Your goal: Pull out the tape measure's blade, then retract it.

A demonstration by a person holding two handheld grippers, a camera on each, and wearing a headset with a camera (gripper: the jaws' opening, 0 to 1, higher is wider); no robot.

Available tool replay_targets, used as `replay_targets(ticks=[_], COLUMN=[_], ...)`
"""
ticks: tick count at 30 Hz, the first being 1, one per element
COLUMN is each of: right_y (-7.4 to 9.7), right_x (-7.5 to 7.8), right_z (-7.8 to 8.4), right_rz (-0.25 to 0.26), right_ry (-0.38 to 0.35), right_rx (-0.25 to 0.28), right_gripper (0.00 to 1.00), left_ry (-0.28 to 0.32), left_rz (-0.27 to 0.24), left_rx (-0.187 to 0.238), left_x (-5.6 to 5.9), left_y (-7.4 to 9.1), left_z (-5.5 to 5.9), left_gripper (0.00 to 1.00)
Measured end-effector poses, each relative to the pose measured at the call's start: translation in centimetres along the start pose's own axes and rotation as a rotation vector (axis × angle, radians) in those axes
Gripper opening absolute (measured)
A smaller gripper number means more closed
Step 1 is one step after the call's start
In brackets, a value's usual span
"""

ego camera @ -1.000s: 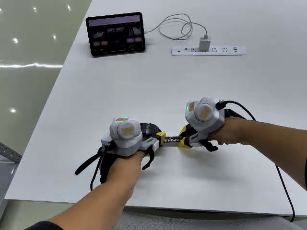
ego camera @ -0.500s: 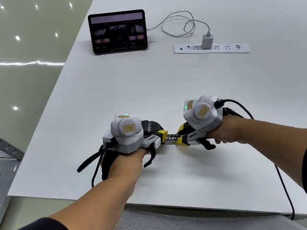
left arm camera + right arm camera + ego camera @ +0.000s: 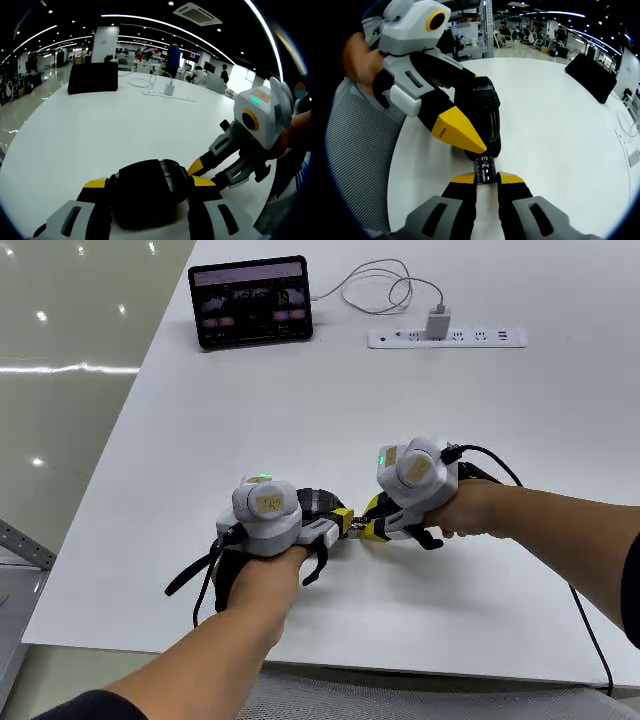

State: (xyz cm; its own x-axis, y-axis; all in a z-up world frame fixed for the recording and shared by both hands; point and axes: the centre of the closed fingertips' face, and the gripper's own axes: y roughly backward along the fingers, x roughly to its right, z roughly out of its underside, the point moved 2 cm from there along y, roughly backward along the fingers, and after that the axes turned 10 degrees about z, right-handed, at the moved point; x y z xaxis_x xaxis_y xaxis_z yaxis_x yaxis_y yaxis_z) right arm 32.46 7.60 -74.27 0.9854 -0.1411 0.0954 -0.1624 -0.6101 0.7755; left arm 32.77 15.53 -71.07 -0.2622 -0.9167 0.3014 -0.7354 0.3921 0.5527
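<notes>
Right now your left gripper [image 3: 149, 184] is clamped on the black tape measure [image 3: 150, 202], one yellow-tipped jaw against each side, low over the white table [image 3: 100, 130] near the edge closest to you. Your right gripper [image 3: 487, 179] is pinched shut on the blade [image 3: 485, 169]. Only a short printed stretch of it shows, and the two grippers nearly touch.

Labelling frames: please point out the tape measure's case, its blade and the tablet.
tape measure case [image 3: 145, 192], left gripper view, black body middle.
blade [image 3: 485, 170], right gripper view, numbered face.
tablet [image 3: 250, 300], head view, screen.
</notes>
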Motion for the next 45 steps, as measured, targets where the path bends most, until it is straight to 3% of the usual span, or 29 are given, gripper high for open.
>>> replay_targets(ticks=[19, 45], right_y=[-1.0, -1.1], right_x=[-0.4, -0.6], right_z=[-1.1, -1.2], right_rz=[-0.027, -0.005], right_ry=[-0.007, -0.012], right_rx=[-0.009, -0.005], right_gripper=[0.11, 0.12], left_ry=[-0.008, -0.022], left_rz=[0.026, 0.045], left_rx=[-0.015, -0.016], left_x=[0.0, 0.1], left_y=[0.0, 0.1], left_z=[0.1, 0.1], left_gripper=[0.58, 0.60])
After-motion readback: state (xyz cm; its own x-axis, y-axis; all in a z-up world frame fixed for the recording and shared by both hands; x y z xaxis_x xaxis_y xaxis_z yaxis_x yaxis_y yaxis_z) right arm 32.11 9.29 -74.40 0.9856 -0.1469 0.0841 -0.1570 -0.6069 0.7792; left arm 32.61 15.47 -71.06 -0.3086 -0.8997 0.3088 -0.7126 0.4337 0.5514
